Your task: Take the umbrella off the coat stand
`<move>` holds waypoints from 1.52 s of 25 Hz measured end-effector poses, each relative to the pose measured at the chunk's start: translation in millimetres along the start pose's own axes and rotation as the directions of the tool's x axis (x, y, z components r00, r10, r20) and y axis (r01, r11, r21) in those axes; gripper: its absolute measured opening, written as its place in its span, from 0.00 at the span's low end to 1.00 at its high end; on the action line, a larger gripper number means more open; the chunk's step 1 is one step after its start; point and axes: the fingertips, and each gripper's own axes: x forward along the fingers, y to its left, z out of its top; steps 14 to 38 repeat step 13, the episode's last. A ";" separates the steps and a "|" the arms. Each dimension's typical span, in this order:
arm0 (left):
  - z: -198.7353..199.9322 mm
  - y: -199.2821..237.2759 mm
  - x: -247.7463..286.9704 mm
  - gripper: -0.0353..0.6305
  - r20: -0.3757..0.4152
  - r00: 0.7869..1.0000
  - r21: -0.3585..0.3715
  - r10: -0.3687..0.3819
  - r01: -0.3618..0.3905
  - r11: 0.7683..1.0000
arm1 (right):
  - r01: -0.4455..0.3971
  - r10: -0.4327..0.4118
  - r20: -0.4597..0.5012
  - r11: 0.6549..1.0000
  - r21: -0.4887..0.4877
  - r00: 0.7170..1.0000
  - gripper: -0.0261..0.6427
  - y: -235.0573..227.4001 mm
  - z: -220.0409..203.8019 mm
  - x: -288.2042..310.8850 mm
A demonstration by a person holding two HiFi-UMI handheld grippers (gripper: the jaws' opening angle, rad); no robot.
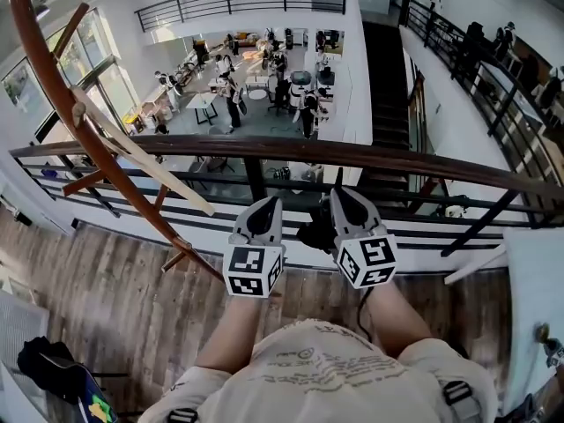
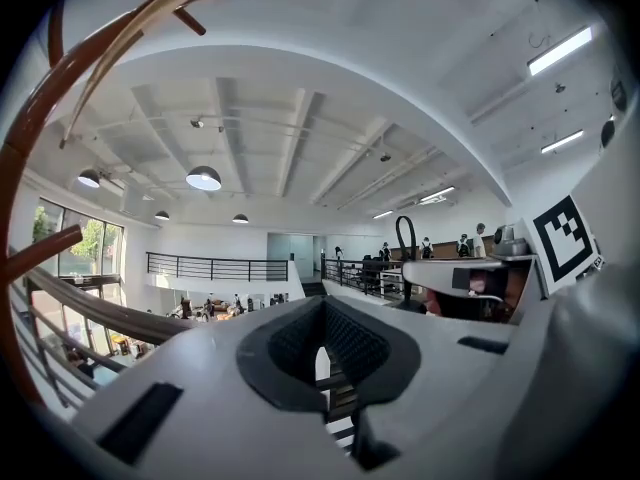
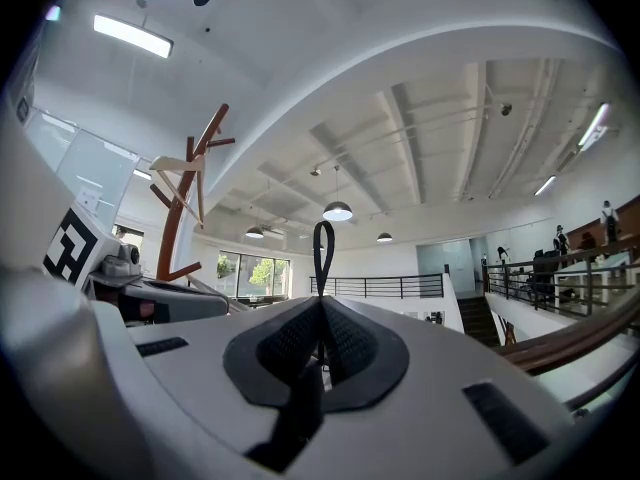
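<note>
Right gripper view showed the strap (image 3: 323, 258), a thin black loop judged to belong to the umbrella, standing upright out of the right gripper (image 3: 322, 313). The jaws were closed on it. In the head view the umbrella (image 1: 314, 234) appeared only as a dark mass hanging against the inner side of that gripper, between the two grippers. Its shape could not be made out further.

The left gripper (image 2: 322, 318) sat just beside the right one. Its jaws were drawn almost together, with only a slit between the pads and nothing in them.

The coat stand (image 3: 178, 208) stood well apart on the person's left. Its brown stem and pegs were clear of the strap, with no contact visible. The railing (image 1: 397, 159) ran across directly ahead of both grippers.

Step in hand, as judged: removal appeared complete, with the load hanging from the right gripper alone.

Next move, as judged:
- Keep the right jaws clamped, since a thin strap can slip.
- Carry the load away from the railing and clear of the pegs.
- Use the left gripper to steady the body if it swings.
</note>
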 end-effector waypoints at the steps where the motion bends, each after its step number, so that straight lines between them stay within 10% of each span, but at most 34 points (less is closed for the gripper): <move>1: -0.7 -0.7 0.6 0.04 -0.003 1.000 0.000 0.001 -0.001 1.000 | -0.001 0.001 0.001 1.000 0.004 1.000 0.05 -1.4 -0.4 0.1; 38: -7.8 1.6 0.1 0.04 -0.020 0.999 0.004 0.028 -0.028 1.000 | -0.040 0.040 0.010 0.999 0.021 0.999 0.05 2.8 -3.7 8.6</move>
